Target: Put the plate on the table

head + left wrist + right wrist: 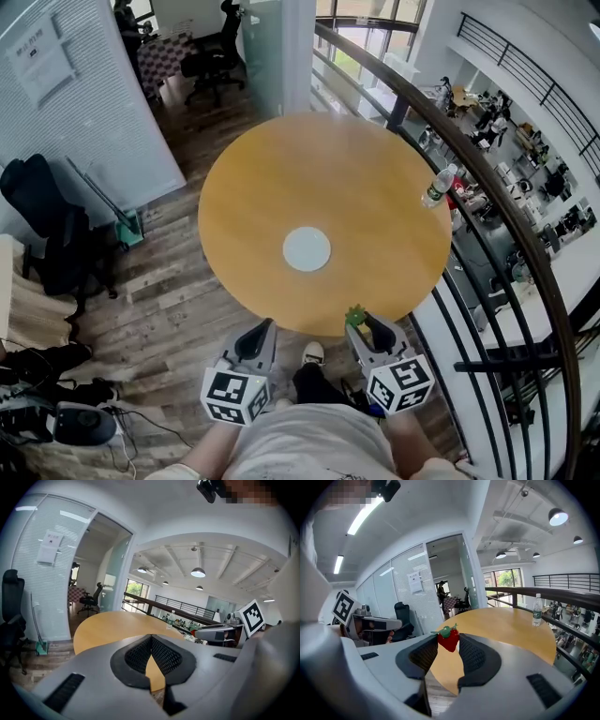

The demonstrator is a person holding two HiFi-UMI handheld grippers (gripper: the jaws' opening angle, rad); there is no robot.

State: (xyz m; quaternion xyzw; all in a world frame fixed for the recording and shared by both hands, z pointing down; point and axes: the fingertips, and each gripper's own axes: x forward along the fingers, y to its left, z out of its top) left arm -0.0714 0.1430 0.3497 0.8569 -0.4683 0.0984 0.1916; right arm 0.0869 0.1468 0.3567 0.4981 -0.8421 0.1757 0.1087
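Note:
A small white plate (pixel 307 249) lies flat near the middle of the round wooden table (pixel 244 187). Both grippers hang just short of the table's near edge, in front of the person's body. My left gripper (pixel 264 325) is shut, its pad tips touching with nothing between them (pixel 150 638). My right gripper (pixel 358 323) is shut on a red toy strawberry (pixel 448 640) with a green leafy top, pinched at the fingertips. That strawberry (pixel 355 316) shows at the table's rim in the head view. The plate is hidden from both gripper views.
A plastic water bottle (pixel 438 186) stands at the table's right edge, next to a curved dark railing (pixel 497 197) over a lower floor. Black office chairs (pixel 47 234) and a glass partition stand at left. The person's feet are under the near rim.

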